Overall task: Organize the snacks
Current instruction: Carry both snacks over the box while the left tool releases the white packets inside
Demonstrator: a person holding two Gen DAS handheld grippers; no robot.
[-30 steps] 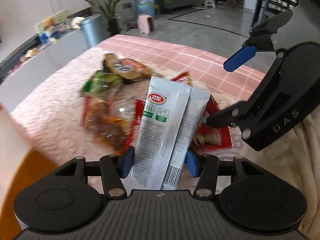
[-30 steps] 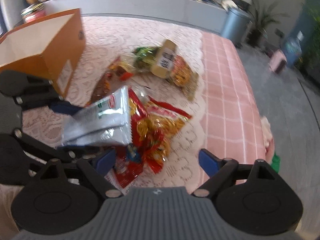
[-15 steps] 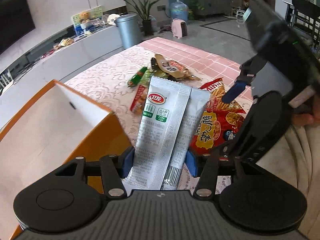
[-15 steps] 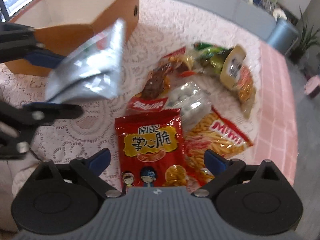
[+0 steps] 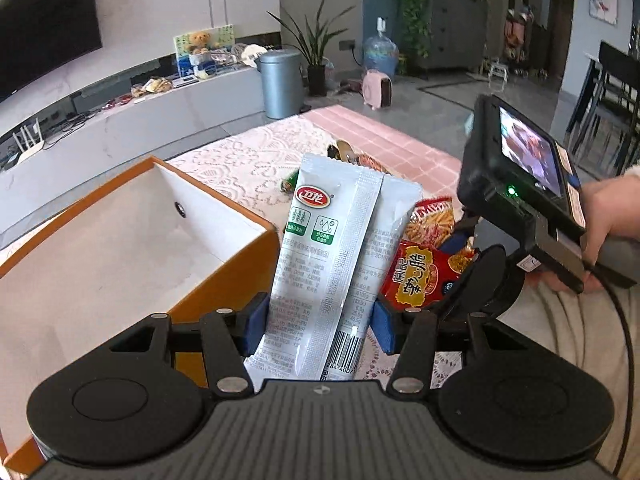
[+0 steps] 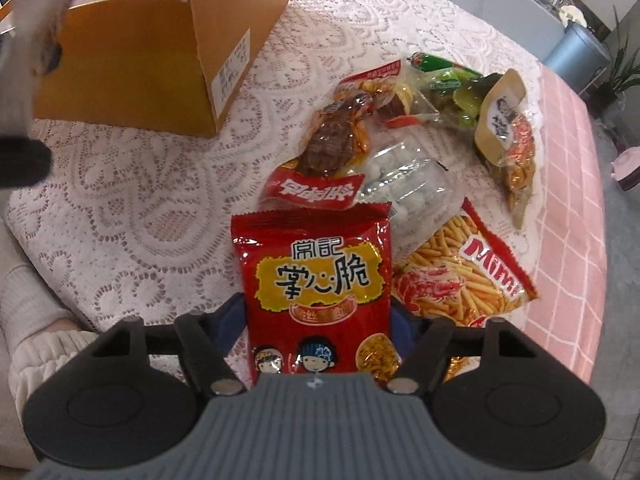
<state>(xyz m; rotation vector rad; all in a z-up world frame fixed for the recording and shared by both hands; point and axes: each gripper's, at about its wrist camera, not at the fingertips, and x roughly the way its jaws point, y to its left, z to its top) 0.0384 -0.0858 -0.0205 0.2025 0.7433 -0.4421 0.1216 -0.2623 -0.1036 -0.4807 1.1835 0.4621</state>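
My left gripper [image 5: 316, 328] is shut on a grey-white snack packet [image 5: 340, 240], which stands upright beside the open orange box [image 5: 120, 240] with its white inside. My right gripper [image 6: 320, 322] points steeply down at a red snack bag [image 6: 316, 280] lying on the lace tablecloth. Its jaws are closing, and both blue pads [image 6: 234, 318] sit against the bag's two side edges. In the left wrist view the same red snack bag [image 5: 420, 276] lies under the right gripper, held by a person's hand [image 5: 600, 216].
Beyond the red bag lie a Mimi fries bag [image 6: 460, 280], a clear bag of white balls [image 6: 404, 184], a brown meat snack [image 6: 332, 148], green packets [image 6: 452, 84] and a beige-labelled bag [image 6: 504, 120]. The orange box [image 6: 160, 60] stands at the upper left. The pink checked table edge [image 6: 568, 200] runs down the right.
The left gripper rose with the grey-white packet and swung toward the orange box. The right gripper came down over the red bag, and its jaws narrowed onto the bag's sides.
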